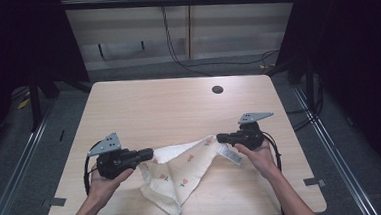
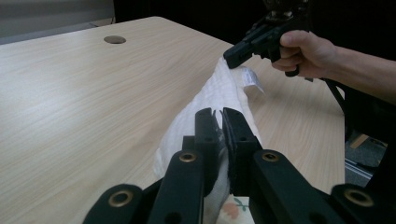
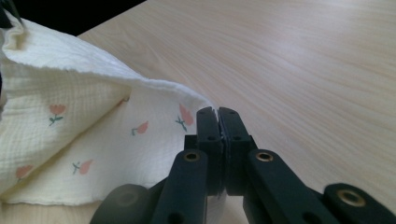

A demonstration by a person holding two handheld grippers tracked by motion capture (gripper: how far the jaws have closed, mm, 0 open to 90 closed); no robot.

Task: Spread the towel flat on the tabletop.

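- Stretching between the two grippers, a cream cloth (image 1: 182, 170) with small pink flower prints lies on the near half of the wooden table (image 1: 168, 109), its upper edge lifted and its lower part hanging down to a fold near the table's front edge.
- The left gripper (image 1: 146, 154) has its jaws clamped on the cloth's left corner; in the left gripper view the fabric (image 2: 210, 102) is pinched between the two black jaws.
- The right gripper (image 1: 220, 137) has its jaws pressed together on the cloth's right corner; in the right gripper view the printed cloth (image 3: 93, 135) runs off to the left from the jaws.
- A white care label (image 1: 230, 155) hangs from the cloth just below the right gripper.
- A round cable hole (image 1: 217, 90) sits in the table's far part, well apart from the cloth.
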